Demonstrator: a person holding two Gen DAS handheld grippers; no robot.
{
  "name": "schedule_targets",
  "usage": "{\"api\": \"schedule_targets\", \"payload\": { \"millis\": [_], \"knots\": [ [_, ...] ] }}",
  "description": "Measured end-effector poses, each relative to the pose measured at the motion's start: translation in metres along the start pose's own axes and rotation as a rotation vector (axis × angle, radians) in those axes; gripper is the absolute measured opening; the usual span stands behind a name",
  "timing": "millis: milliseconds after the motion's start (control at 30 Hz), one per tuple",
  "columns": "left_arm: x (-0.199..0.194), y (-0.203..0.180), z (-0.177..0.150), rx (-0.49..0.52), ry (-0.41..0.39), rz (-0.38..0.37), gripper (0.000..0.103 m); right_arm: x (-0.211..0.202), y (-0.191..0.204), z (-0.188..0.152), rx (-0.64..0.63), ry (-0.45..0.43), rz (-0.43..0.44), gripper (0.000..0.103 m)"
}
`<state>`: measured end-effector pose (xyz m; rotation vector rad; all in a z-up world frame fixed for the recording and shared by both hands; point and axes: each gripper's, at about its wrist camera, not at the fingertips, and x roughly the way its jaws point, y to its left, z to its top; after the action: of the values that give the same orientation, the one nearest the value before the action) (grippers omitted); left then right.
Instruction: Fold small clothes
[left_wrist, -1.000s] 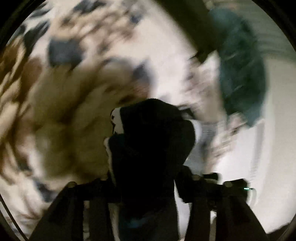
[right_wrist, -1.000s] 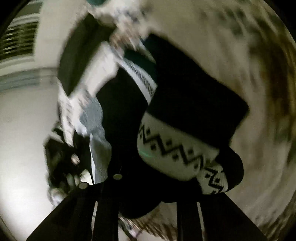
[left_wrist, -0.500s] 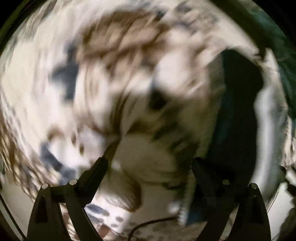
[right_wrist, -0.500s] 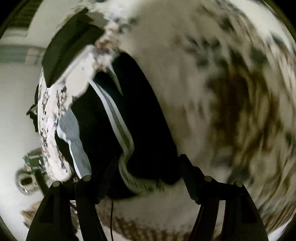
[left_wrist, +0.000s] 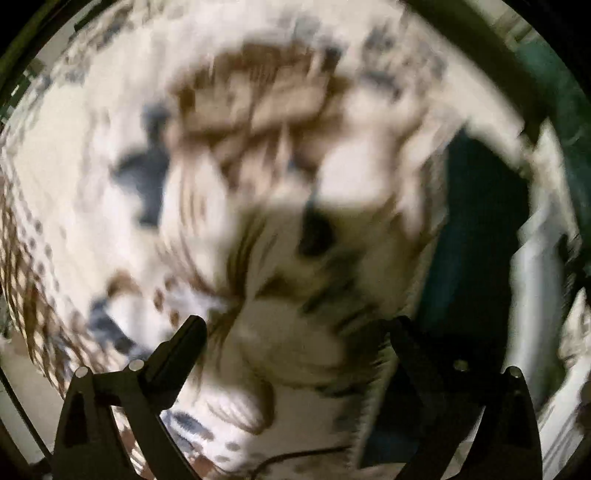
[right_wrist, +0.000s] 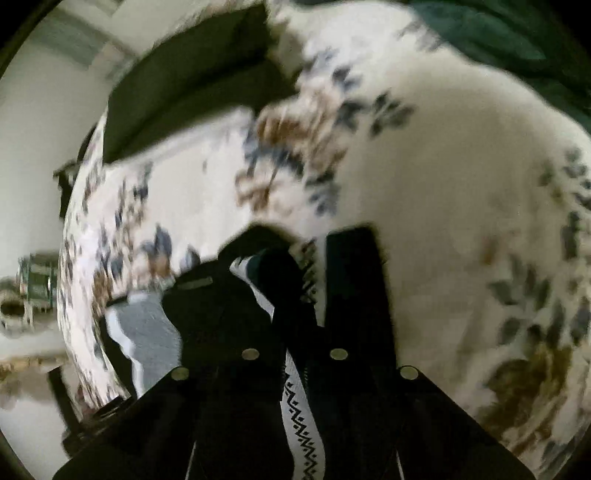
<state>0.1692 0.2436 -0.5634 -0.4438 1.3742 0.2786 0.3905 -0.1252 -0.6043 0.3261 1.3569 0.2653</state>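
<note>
The left gripper (left_wrist: 295, 332) has just spread wide over the floral bedspread (left_wrist: 110, 206), gripping nothing; the right gripper (right_wrist: 314, 266) has just clamped a black-and-white patterned sock (right_wrist: 301, 421).

No readable text, label, brand or number shows in either blurred wrist view.
</note>
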Motion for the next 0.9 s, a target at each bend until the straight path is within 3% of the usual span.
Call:
{"api": "schedule_targets", "payload": {
  "millis": [133,200,233,267,300,333,400,533,700,800,900],
  "knots": [
    [-0.016,-0.027,0.035,0.016,-0.059,-0.160,0.101,-0.019,-0.011,0.006,0.072,-0.027,0.012,0.007],
    [-0.002,-0.053,0.052,0.075,-0.053,-0.170,0.101,-0.013,-0.011,0.008,0.069,-0.003,-0.003,0.007],
    [0.007,-0.067,0.060,0.109,-0.058,-0.181,0.093,-0.009,-0.010,0.009,0.066,0.008,-0.008,0.007],
    [0.011,-0.077,0.068,0.130,-0.061,-0.185,0.053,-0.007,-0.010,0.010,0.064,0.017,-0.010,0.007],
    [0.019,-0.087,0.075,0.166,-0.053,-0.215,0.024,-0.001,-0.008,0.010,0.062,0.031,-0.009,0.007],
    [0.019,-0.093,0.080,0.181,-0.054,-0.216,0.013,0.003,-0.009,0.012,0.066,0.045,0.000,0.007],
    [0.005,-0.101,0.079,0.225,-0.114,-0.207,0.010,0.007,-0.011,0.014,0.076,0.051,-0.001,0.007],
    [-0.008,-0.105,0.087,0.205,-0.127,-0.238,0.010,-0.005,-0.009,0.016,0.052,0.019,-0.003,0.007],
    [0.032,-0.103,0.110,0.078,-0.014,-0.274,0.010,0.006,-0.012,0.021,0.063,0.031,-0.058,0.007],
    [0.036,-0.104,0.113,0.069,0.021,-0.271,0.013,0.040,-0.022,0.021,0.103,0.166,-0.060,0.008],
    [0.018,-0.098,0.104,0.087,0.024,-0.269,0.017,0.027,-0.032,0.017,0.140,0.189,0.015,0.028]
  ]
}}
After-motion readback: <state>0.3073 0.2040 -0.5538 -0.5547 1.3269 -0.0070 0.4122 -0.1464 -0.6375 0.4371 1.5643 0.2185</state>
